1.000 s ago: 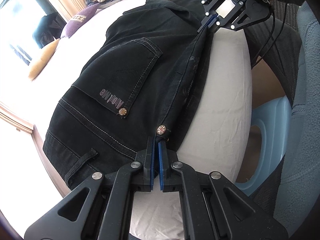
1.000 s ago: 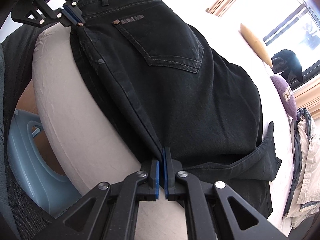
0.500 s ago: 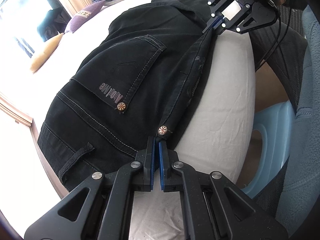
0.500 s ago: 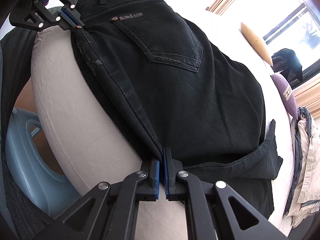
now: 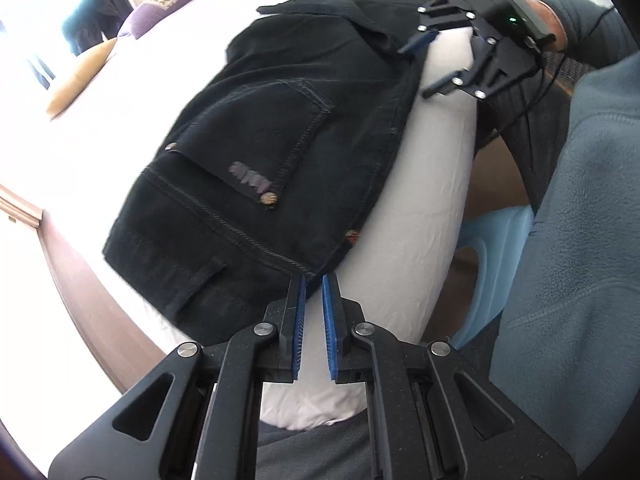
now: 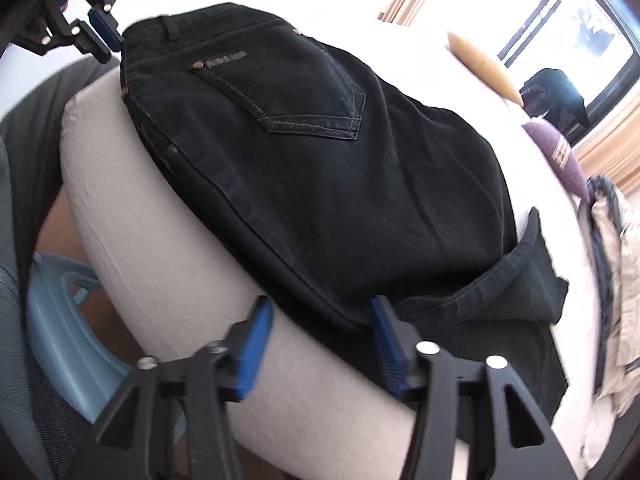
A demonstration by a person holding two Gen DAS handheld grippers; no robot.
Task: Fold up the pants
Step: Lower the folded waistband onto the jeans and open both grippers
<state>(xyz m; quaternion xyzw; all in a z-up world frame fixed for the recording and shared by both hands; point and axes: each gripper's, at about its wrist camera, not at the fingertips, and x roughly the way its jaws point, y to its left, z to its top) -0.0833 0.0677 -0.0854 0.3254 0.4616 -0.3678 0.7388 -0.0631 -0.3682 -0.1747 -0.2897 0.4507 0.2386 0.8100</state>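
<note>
Now that both grippers have let go, the black pants [image 5: 280, 168] lie on their own on the white bed [image 5: 424, 208], folded over with the back pocket [image 5: 276, 140] facing up and the side seam running along the mattress edge. Half a second ago each pair of blue pads was pinched shut on that seam, which was drawn taut between them; it has since dropped slack onto the sheet.

From the left wrist view the pants fill the middle out toward 10 o'clock, with the waistband corner at about 6 o'clock just ahead of the left gripper [image 5: 314, 300]. Its jaws are parted by a narrow gap and hold nothing. The right gripper [image 5: 430, 62] sits at 1 o'clock in that view, spread wide and empty, beside the far end of the fold. In its own view the right gripper [image 6: 320, 344] straddles the seam edge at 6 o'clock with the cloth loose between the pads.

I judge this release to mean one fold is laid down; the loose hem flap [image 6: 532, 276] at 4 o'clock in the right view probably wants tidying next.

Beyond the bed lie a purple cushion [image 6: 556, 152], a tan pillow [image 6: 484, 68] and a blue plastic stool [image 5: 492, 248].
</note>
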